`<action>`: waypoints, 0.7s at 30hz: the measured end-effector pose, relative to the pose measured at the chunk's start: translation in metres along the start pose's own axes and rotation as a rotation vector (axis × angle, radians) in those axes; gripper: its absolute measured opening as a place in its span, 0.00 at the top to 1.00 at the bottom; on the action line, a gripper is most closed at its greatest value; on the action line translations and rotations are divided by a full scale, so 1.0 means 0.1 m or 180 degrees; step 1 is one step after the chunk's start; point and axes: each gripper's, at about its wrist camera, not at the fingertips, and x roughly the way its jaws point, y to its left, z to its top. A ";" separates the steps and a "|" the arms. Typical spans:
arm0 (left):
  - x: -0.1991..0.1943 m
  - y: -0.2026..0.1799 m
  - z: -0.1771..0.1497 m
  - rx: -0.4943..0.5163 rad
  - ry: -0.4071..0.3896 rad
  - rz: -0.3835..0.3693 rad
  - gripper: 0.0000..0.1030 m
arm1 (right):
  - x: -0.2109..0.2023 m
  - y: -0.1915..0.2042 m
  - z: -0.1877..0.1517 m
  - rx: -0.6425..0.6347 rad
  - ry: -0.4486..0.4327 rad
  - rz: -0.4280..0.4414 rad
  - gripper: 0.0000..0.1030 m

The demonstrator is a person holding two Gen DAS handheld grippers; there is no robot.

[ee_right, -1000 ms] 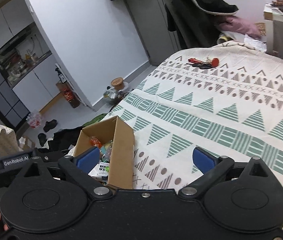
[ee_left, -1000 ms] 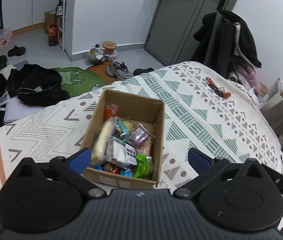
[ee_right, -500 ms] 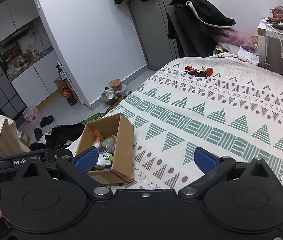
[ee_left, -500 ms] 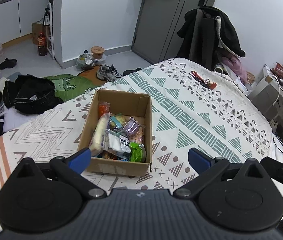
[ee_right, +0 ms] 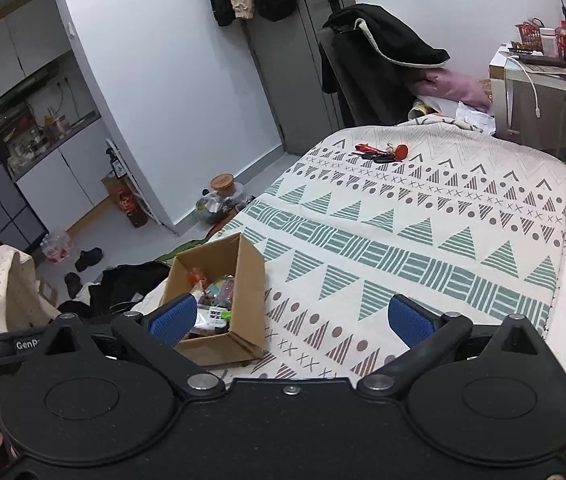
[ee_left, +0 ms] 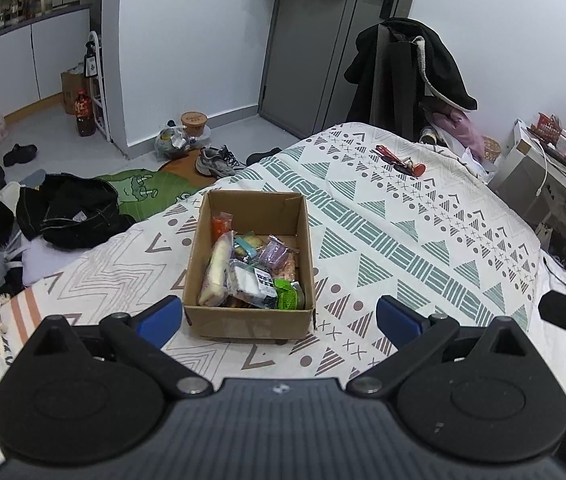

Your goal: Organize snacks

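cardboard box [ee_left: 249,276] sits open on the patterned bedspread [ee_left: 423,240], near the bed's floor-side edge, flaps up, with a heap of wrapped snacks [ee_left: 251,276] inside: a long pale packet along the left wall, a purple wrapper, a green one at the near right corner, an orange one at the back. left gripper [ee_left: 279,318] hangs above the bed just short of the box, jaws wide, nothing between the blue pads [ee_left: 159,316]. right gripper [ee_right: 291,320] also hangs above the bed, jaws wide and empty; from its view the box [ee_right: 219,300] lies to the left, its left pad overlapping the box opening in the frame. nothing lies between either gripper and the box. a bunch of keys with a red tag [ee_left: 401,162] lies at the far end of the bedspread, well apart from the box. beyond: a chair draped with a dark coat [ee_left: 407,76], sneakers [ee_left: 217,160] and black clothing [ee_left: 71,212] on the floor, a green mat [ee_left: 143,192], a desk [ee_right: 539,76] at right.
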 end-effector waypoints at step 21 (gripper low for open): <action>-0.20 0.10 -0.11 0.0211 -0.0016 0.0158 0.00 | -0.05 0.18 -0.15 -0.0221 0.0139 0.0068 0.00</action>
